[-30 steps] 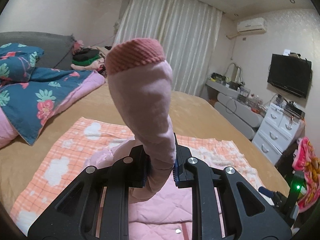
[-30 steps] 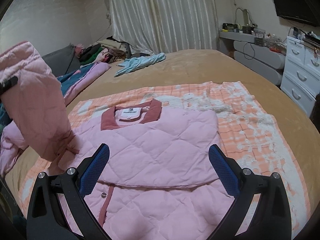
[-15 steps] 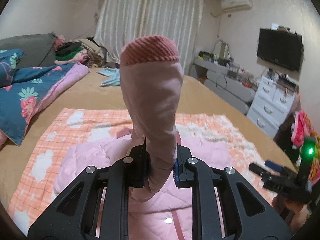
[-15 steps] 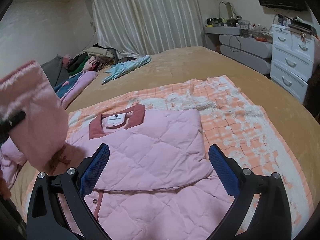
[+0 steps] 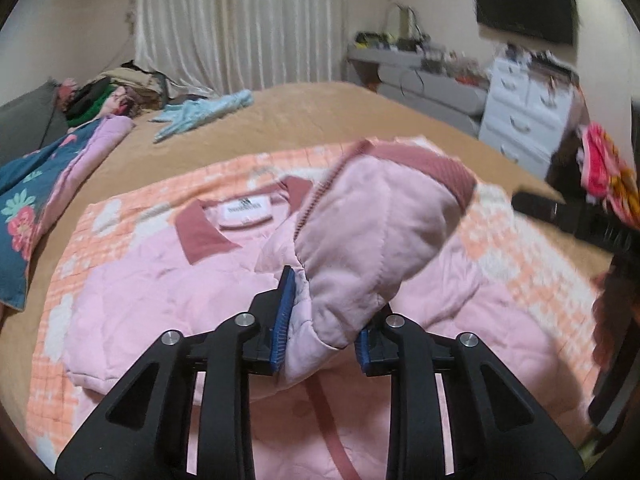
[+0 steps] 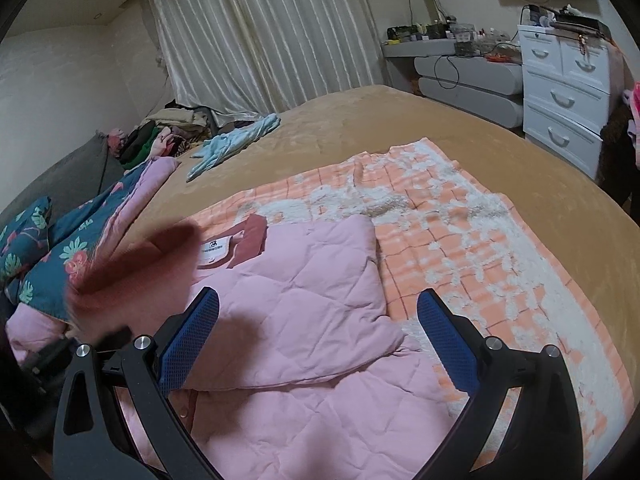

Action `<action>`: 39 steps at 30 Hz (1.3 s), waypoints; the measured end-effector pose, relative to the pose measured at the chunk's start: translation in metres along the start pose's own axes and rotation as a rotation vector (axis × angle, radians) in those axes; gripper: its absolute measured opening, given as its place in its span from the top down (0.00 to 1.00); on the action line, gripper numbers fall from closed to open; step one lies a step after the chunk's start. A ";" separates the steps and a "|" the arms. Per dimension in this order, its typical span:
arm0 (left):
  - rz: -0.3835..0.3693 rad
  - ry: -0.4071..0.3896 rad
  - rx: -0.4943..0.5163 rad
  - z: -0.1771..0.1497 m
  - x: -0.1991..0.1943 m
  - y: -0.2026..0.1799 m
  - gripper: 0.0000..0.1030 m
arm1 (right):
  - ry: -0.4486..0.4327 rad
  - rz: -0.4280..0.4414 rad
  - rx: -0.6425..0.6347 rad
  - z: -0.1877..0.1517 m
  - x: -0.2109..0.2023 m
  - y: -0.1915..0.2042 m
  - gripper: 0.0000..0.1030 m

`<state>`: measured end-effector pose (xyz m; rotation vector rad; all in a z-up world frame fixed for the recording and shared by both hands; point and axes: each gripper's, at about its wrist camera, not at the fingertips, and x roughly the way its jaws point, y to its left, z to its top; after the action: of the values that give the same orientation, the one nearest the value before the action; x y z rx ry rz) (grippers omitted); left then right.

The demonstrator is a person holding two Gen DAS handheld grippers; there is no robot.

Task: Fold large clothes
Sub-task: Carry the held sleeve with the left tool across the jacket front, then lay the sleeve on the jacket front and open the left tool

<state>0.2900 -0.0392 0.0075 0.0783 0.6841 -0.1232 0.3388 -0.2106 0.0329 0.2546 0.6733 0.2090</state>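
Observation:
A pink quilted jacket (image 5: 160, 292) with a dark pink collar (image 5: 200, 232) lies on an orange checked blanket (image 5: 132, 200) on the bed. Its right side is folded over the body (image 6: 312, 280). My left gripper (image 5: 326, 308) still has the puffy pink sleeve (image 5: 372, 232) between its blue pads, and its jaws are opening. The sleeve leans right over the jacket, with its ribbed cuff (image 5: 432, 168) at the far end. In the right wrist view the sleeve (image 6: 132, 272) is a blur at the left. My right gripper (image 6: 318, 300) hangs open above the jacket's lower half, holding nothing.
A floral blue quilt (image 6: 60, 248) lies at the bed's left side. A light blue garment (image 6: 236, 140) and a pile of clothes (image 6: 172, 128) sit further back. White drawers (image 6: 568, 92) and a grey dresser (image 6: 468, 80) stand to the right of the bed.
My left gripper came down and forward over the jacket, and the upright sleeve tipped over to the right. Its jaws stand wider apart. The right gripper drifted a little and stayed open.

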 end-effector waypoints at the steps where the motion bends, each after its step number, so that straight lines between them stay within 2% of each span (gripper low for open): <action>1: -0.002 0.012 0.015 -0.003 0.004 -0.004 0.79 | 0.001 -0.003 0.003 0.000 0.000 -0.001 0.04; 5: -0.017 0.076 0.086 -0.014 0.022 -0.021 0.70 | 0.010 -0.009 0.022 0.000 0.003 -0.007 0.04; 6: -0.015 0.090 0.102 -0.018 0.026 -0.025 0.66 | 0.013 -0.010 0.027 0.000 0.003 -0.008 0.04; 7: -0.025 0.104 0.113 -0.020 0.029 -0.028 0.58 | 0.017 -0.011 0.032 0.000 0.004 -0.010 0.04; 11: -0.017 0.168 0.192 -0.035 0.038 -0.040 0.46 | 0.031 -0.013 0.044 -0.001 0.007 -0.014 0.04; 13: -0.037 0.188 0.202 -0.041 0.037 -0.041 0.31 | 0.043 -0.010 0.052 -0.003 0.009 -0.015 0.04; 18: -0.079 0.220 0.172 -0.050 0.024 -0.030 0.12 | 0.086 0.006 0.050 -0.007 0.018 -0.011 0.04; 22: -0.089 0.205 0.103 -0.047 0.007 -0.006 0.09 | 0.122 0.036 0.027 -0.016 0.024 0.002 0.04; 31: 0.047 0.177 -0.019 -0.037 -0.017 0.067 0.09 | 0.258 0.103 -0.049 -0.051 0.047 0.049 0.04; 39: 0.119 0.156 -0.142 -0.038 -0.033 0.132 0.09 | 0.395 0.130 0.001 -0.086 0.074 0.066 0.04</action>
<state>0.2593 0.0985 0.0037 -0.0077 0.8400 0.0461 0.3328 -0.1137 -0.0555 0.2606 1.0493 0.3900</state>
